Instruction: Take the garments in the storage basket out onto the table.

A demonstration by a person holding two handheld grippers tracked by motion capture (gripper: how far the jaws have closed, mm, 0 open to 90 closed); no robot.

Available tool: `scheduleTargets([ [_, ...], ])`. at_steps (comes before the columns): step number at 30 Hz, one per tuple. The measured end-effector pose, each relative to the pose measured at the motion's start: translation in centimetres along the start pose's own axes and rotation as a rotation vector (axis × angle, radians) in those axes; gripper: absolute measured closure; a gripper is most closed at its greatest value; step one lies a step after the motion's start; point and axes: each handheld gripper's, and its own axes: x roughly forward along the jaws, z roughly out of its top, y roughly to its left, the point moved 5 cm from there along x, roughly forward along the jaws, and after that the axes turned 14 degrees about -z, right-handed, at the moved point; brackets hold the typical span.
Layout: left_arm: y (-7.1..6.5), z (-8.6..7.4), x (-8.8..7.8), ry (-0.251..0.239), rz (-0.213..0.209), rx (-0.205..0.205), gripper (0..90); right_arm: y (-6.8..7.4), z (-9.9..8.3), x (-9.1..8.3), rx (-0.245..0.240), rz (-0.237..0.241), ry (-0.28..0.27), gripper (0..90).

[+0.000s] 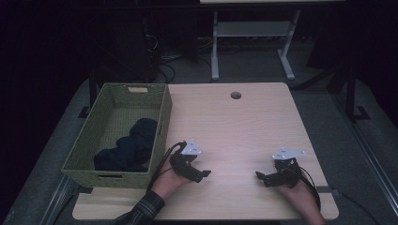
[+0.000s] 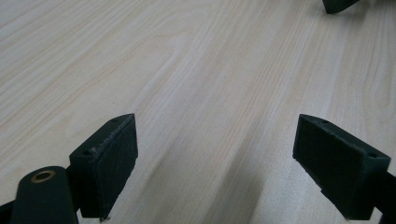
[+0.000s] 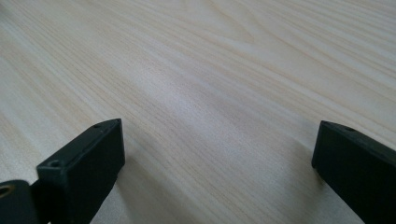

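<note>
A green woven basket (image 1: pixel 162 117) stands at the table's left edge with dark cloth (image 1: pixel 129 147) bunched in its near half. My left gripper (image 1: pixel 202 174) rests low over the wood just right of the basket, pointing right. In the left gripper view its jaws stand wide apart over bare tabletop, left gripper (image 2: pixel 215 168) open and empty. My right gripper (image 1: pixel 259 177) sits near the front right of the table, pointing left toward the other. The right gripper (image 3: pixel 217 168) is open too, with nothing but wood grain between its jaws.
The light wooden table (image 1: pixel 234 126) has a round cable hole (image 1: pixel 235 95) near its far edge. Behind it stands a white desk frame (image 1: pixel 253 33) on a grey floor. A tip of the other gripper (image 2: pixel 338 4) shows at the top right of the left gripper view.
</note>
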Motion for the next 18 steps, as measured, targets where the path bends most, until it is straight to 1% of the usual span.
scheduleTargets([
  [18,-0.34,0.73,-0.71,0.005,-0.003,0.010,13.6,0.01,0.00,0.00,0.001,0.000,0.000,2.0],
])
